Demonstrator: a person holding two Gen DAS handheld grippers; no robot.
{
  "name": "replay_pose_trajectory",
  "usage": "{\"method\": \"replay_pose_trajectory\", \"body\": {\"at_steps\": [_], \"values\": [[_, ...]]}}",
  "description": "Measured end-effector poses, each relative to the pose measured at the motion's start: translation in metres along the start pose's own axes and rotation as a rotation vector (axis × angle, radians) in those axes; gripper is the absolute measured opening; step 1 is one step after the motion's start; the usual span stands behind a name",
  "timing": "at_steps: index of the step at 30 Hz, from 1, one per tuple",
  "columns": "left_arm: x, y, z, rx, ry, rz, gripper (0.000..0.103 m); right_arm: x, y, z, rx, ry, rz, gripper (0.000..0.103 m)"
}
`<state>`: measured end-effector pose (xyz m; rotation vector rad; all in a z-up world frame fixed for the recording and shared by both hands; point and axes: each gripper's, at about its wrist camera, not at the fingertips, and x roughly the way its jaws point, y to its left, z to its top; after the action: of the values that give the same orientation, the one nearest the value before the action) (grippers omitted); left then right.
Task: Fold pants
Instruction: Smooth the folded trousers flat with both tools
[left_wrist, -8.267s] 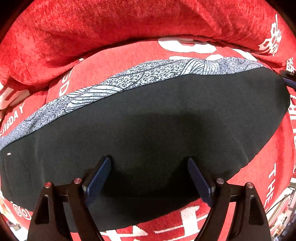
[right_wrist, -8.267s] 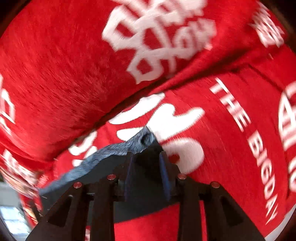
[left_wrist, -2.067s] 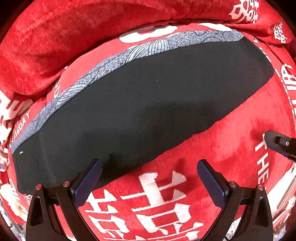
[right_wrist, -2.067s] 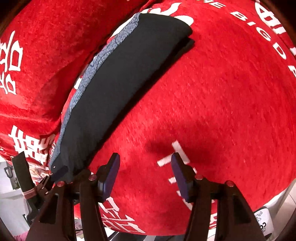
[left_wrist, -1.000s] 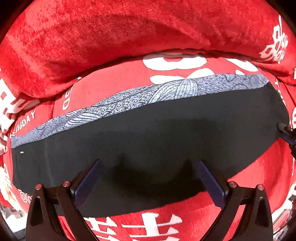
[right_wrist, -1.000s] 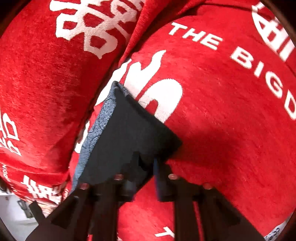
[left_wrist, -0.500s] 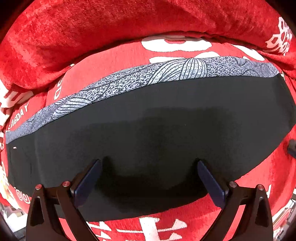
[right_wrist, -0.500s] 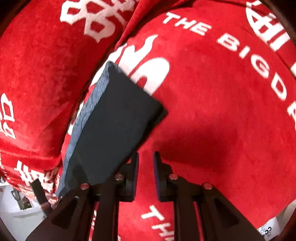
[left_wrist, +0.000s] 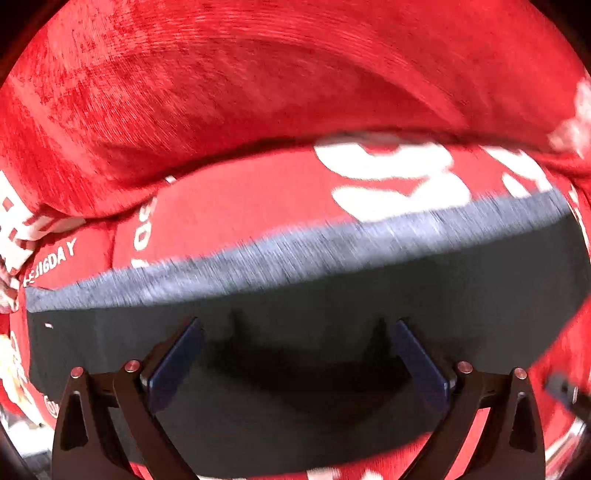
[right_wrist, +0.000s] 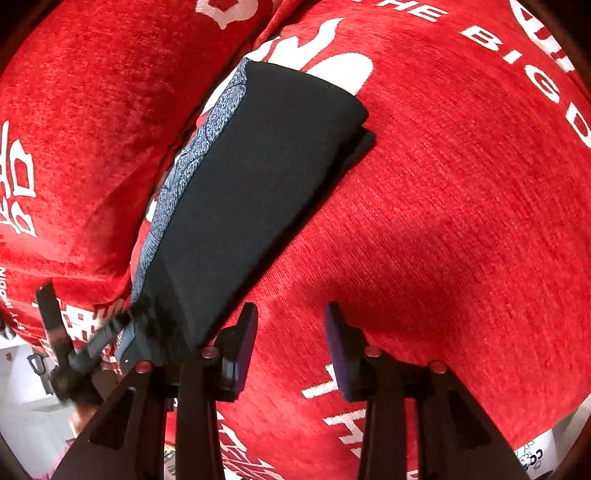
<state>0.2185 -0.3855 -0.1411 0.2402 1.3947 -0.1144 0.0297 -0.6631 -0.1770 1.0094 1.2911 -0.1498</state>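
Red sofa cover (right_wrist: 461, 221) holds folded black pants (right_wrist: 251, 184) – left gripper (left_wrist: 295, 354) spread wide above them, right gripper (right_wrist: 290, 332) released beside them, grasping nothing

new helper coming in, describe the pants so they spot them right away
The big red sofa cover with white lettering fills the view. On its seat lie the pants, a long black folded strip along the backrest. One patterned grey edge sets them apart.

Your left wrist view: pants (left_wrist: 332, 295) patterned band motion-blurred; near edge hidden behind left gripper (left_wrist: 295, 354) mounts.
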Motion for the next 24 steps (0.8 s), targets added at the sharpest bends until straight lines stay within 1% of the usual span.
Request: {"method": "replay_pose_trajectory", "body": {"at_steps": [2,4,6,7,9,12,14,16,18,19,20,22,24], "values": [[0.013,0.004,0.014,-0.016,0.0,0.009,0.103,0.001,-0.003,-0.001,0.006,0.0,0.003,0.041],[0.032,0.004,0.02,-0.004,0.037,0.047,0.103,0.001,-0.004,-0.003,0.016,0.001,0.005,0.042],[0.031,0.008,0.018,-0.041,0.033,0.032,0.103,0.0,-0.006,-0.006,0.024,0.002,0.013,0.042],[0.027,0.008,0.016,-0.035,0.028,0.029,0.103,-0.001,-0.006,-0.008,0.025,0.0,0.02,0.043],[0.02,0.006,0.007,-0.006,0.028,0.031,0.103,-0.001,-0.006,-0.011,0.022,-0.007,0.037,0.047],[0.004,0.0,-0.013,0.025,0.023,-0.024,0.103,-0.001,-0.009,-0.016,0.032,-0.01,0.065,0.047],[-0.002,-0.008,-0.028,0.076,0.022,-0.046,0.103,0.0,-0.009,-0.018,0.037,-0.017,0.081,0.047],[0.0,-0.02,-0.045,0.129,0.04,-0.054,0.103,0.0,-0.009,-0.02,0.045,-0.026,0.097,0.047],[0.009,-0.028,-0.056,0.148,0.07,-0.044,0.103,0.001,-0.01,-0.021,0.052,-0.03,0.102,0.047],[0.013,-0.034,-0.058,0.131,0.067,-0.05,0.103,0.002,-0.011,-0.021,0.055,-0.03,0.105,0.047],[0.013,-0.03,-0.06,0.106,0.055,-0.058,0.103,0.003,-0.011,-0.022,0.056,-0.03,0.109,0.047],[0.016,-0.026,-0.062,0.067,0.057,-0.079,0.103,0.007,-0.011,-0.022,0.056,-0.027,0.116,0.047],[0.019,-0.022,-0.061,0.057,0.061,-0.09,0.103,0.009,-0.015,-0.023,0.061,-0.021,0.117,0.047]]}}
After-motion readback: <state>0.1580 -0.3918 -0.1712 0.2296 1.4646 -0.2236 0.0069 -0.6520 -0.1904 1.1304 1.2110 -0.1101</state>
